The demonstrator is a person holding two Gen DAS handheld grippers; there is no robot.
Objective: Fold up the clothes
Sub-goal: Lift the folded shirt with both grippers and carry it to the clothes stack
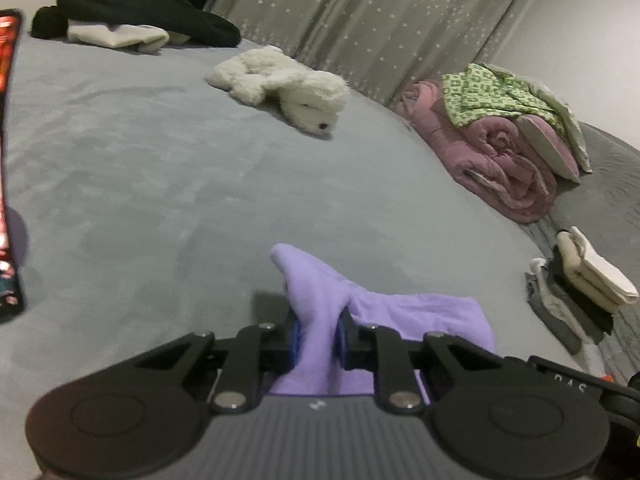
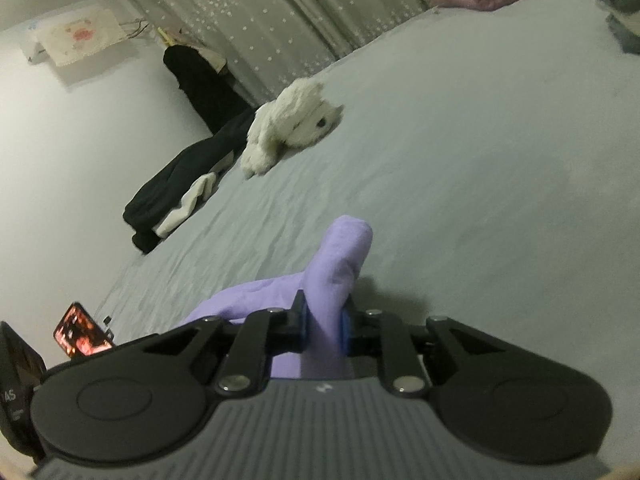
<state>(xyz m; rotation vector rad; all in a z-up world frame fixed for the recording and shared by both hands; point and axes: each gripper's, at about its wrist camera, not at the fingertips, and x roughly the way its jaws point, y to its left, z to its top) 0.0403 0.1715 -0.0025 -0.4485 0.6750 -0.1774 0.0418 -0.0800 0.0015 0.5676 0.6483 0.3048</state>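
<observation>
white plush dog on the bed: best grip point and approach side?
Judging by its pose, take the plush dog by the splayed legs opposite the head, coming from the open bed side; it lies flat on its side, and the curtain crowds the far side.

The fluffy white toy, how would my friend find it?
Look at the big grey bed, near the starry curtain behind it. The fluffy white toy lies there alone. Unlike the flat black clothes nearby, it is shaggy, with a dark eye.
</observation>
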